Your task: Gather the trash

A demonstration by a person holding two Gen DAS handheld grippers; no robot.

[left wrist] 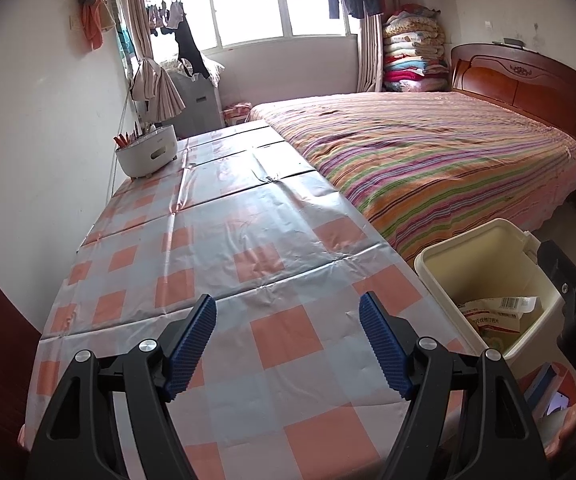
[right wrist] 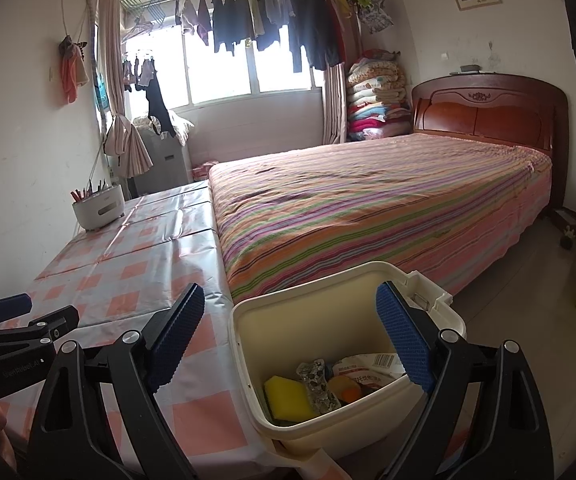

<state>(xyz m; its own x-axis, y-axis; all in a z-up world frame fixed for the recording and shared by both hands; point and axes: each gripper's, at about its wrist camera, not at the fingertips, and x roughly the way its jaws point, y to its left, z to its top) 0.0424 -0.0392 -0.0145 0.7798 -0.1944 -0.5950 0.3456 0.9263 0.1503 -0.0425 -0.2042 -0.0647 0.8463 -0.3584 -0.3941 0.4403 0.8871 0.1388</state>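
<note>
The trash lies in the cream bin (right wrist: 339, 420) at the near right edge of the surface (left wrist: 248, 248): a yellow sponge (right wrist: 288, 398), a crumpled clear wrapper (right wrist: 319, 384), a printed food packet (right wrist: 367, 364) with a barcode, and something orange beside them that is too small to name. All of it looks light. The sponge should squash and spring back, so a grip across its flat faces would suit; the wrapper and packet are thin, slick and crinkly, best pinched at a fold or an edge, as they could slide out of a loose hold. The bin itself looks like stiff plastic, open-topped, easiest taken by its rim. The right gripper (right wrist: 311, 344) hangs just above the bin's near rim, its fingers spread wide with nothing between them. The left gripper (left wrist: 288, 344) is over the checked cloth to the left, fingers also wide and holding nothing. No loose trash shows on the cloth, so the collecting seems close to done. A white holder (left wrist: 148, 152) of pens stands at the far left, and a striped bed (left wrist: 427, 152) runs along the surface's right side.
</note>
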